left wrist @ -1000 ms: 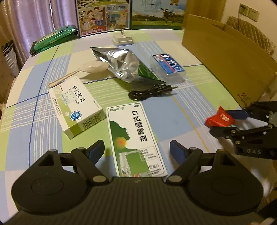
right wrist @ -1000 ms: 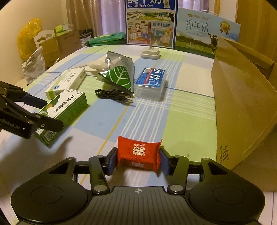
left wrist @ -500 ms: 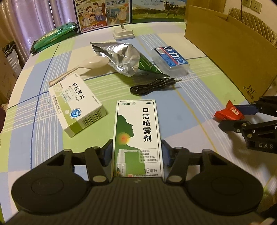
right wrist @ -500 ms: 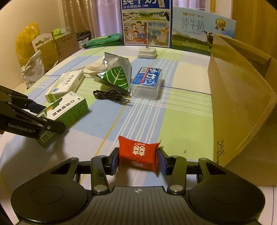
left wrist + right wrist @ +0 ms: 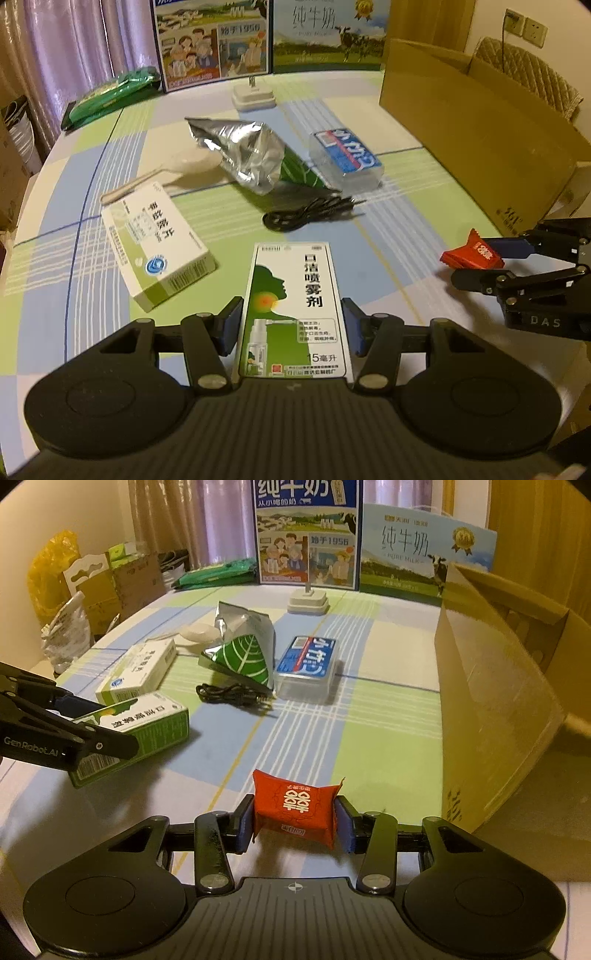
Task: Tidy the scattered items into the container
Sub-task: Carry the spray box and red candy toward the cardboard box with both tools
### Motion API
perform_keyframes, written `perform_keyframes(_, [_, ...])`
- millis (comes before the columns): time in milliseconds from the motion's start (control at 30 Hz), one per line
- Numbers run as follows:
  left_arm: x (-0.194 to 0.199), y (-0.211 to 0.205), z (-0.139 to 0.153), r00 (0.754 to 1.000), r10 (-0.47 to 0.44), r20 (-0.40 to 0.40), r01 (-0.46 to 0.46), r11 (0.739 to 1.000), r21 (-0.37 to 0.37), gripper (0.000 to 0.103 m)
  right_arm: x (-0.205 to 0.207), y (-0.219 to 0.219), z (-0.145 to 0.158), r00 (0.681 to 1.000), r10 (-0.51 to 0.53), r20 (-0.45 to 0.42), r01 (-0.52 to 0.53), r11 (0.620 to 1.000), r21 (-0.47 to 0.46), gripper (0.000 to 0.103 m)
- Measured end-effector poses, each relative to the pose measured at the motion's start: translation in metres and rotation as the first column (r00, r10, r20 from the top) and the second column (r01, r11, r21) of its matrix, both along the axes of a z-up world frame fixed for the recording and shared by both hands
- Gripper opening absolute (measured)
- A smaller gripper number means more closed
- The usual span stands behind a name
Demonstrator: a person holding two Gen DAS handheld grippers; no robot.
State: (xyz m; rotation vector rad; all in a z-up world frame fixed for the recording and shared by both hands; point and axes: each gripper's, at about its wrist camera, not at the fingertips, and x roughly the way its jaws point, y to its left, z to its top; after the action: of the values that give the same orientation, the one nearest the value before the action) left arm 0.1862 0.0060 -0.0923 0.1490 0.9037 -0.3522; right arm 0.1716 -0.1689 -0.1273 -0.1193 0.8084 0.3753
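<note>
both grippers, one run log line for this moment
left gripper: shut on spray box | right gripper: shut on red packet | cardboard box: nothing placed yet

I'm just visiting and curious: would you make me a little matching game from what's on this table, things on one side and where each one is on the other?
Things:
1. red packet
2. green spray box
3. black cable
4. cardboard box

Places:
A. lying loose on the tablecloth
B. clamped in the left gripper
C. standing open at the table's right edge
D. clamped in the right gripper

Pairs: 1-D, 2-B, 3-A, 4-C
</note>
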Motion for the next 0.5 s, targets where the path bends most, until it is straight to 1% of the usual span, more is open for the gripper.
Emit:
perform_keyframes(167, [-0.003, -0.004, 0.008, 1.0, -0.007, 0.014, 0.007, 1.0, -0.007, 0.05, -0.003, -0.001, 0.009, 1.0, -0.007, 0.013, 0.007, 1.0, 0.002, 0.042])
perform_keyframes(300, [-0.005, -0.004, 0.006, 1.0, -0.014, 0.011, 0.014, 1.0, 0.002, 0.05, -0.006, -0.002, 0.009, 1.0, -0.01, 0.01, 0.01, 1.0, -0.002, 0.041])
perform_keyframes(433, [-0.004, -0.002, -0.003, 1.0, -0.021, -0.014, 0.021, 1.0, 0.012, 0.05, -0.005, -0.004, 0.001, 1.0, -0.011, -0.019, 0.011, 1.0, -0.012, 0.041])
perform_keyframes(500, [-0.003, -0.001, -0.009, 0.999, -0.021, -0.04, 0.022, 1.0, 0.013, 0.051, -0.004, -0.006, -0.004, 0.999, -0.012, -0.038, 0.011, 1.0, -0.016, 0.041])
